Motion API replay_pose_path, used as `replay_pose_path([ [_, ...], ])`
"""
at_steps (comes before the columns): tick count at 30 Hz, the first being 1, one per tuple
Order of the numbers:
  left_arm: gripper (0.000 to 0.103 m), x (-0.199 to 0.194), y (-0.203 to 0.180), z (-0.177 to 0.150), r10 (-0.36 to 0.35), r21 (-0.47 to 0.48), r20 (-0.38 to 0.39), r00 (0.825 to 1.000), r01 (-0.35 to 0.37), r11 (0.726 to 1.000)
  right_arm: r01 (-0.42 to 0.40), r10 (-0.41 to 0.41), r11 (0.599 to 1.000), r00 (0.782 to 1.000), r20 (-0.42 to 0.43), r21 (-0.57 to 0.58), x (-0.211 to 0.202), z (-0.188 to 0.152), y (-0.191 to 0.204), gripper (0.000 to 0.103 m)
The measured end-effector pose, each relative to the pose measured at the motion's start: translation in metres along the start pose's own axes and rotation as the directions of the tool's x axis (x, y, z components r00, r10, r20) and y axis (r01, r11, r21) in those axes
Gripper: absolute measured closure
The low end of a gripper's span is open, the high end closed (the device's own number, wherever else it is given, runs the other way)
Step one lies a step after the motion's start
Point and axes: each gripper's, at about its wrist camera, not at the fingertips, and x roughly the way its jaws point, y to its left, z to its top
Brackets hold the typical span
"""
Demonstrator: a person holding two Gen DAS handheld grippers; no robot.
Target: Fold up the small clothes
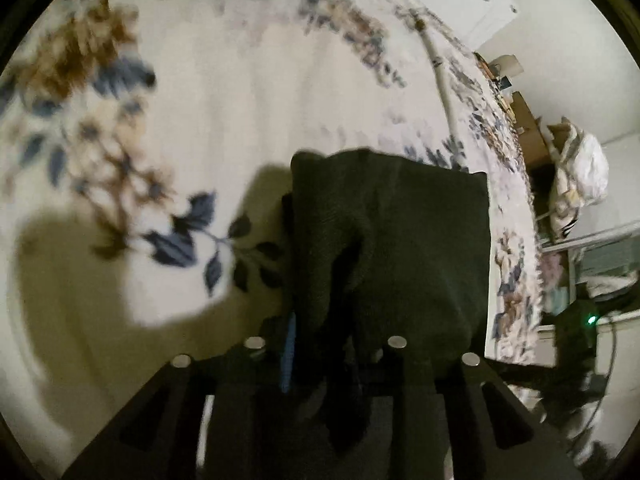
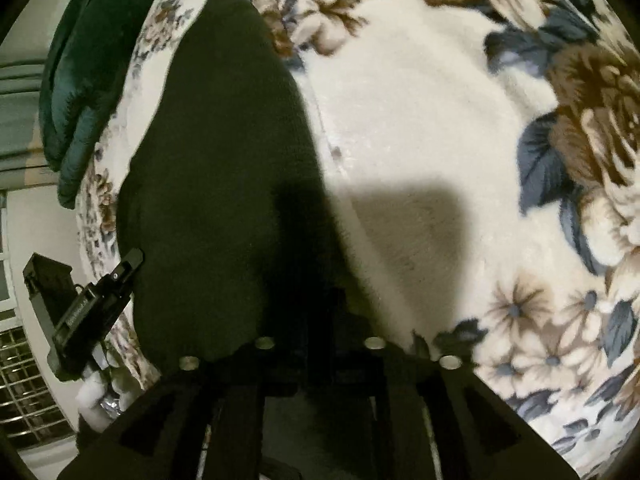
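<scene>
Taking the floral blanket (image 2: pixel 400 128) on the bed as the landmark: in the right wrist view, a dark green cloth (image 2: pixel 80 80) hangs off the blanket's left edge, and below it the left tongs (image 2: pixel 134 258) reach in at that same edge, with faint lettering on their body too blurred to read. Just inward from there, the black garment (image 2: pixel 216 184) lies spread on the blanket, running back to the right tongs (image 2: pixel 318 312), which seem clenched on its near hem, though dark shadow hides the fingers. In the left wrist view, the left tongs (image 1: pixel 320 344) are clenched on the black garment (image 1: pixel 400 232), bunched and lifted over the blanket (image 1: pixel 248 92), with a white bag (image 1: pixel 580 176) beyond its right edge.
</scene>
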Motion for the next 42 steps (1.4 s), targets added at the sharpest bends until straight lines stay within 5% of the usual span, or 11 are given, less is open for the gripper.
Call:
replay_pose_path([
  [2, 0.075, -0.022, -0.013, -0.013, 0.082, 0.056, 0.046, 0.996, -0.084, 0.995, -0.010, 0.010, 1.000, 1.000, 0.010, -0.020, -0.011, -0.010, 0.002, 0.050],
  [7, 0.050, -0.052, -0.031, -0.063, 0.107, 0.071, 0.053, 0.993, -0.111, 0.991, -0.009, 0.009, 0.997, 1.000, 0.001, -0.075, -0.025, -0.062, 0.004, 0.031],
  [17, 0.048, -0.099, -0.039, -0.197, 0.135, 0.011, -0.041, 0.990, -0.135, 0.991, -0.027, 0.023, 0.999, 0.991, -0.130, -0.036, -0.017, -0.208, -0.025, 0.028],
  [26, 0.048, -0.096, 0.034, -0.335, 0.229, -0.114, -0.192, 0.954, -0.254, 0.961, 0.030, -0.019, 0.999, 0.978, -0.209, 0.046, 0.038, -0.325, -0.088, 0.028],
  [33, 0.048, -0.053, 0.049, -0.359, 0.156, -0.109, -0.213, 0.964, -0.182, 0.977, -0.091, 0.114, 0.988, 0.975, -0.191, 0.124, 0.100, -0.367, -0.099, 0.028],
  [42, 0.028, -0.041, 0.033, -0.352, 0.132, -0.043, -0.155, 0.979, -0.140, 0.989, -0.211, 0.223, 0.971, 0.968, -0.112, 0.109, 0.127, -0.380, -0.074, 0.028],
])
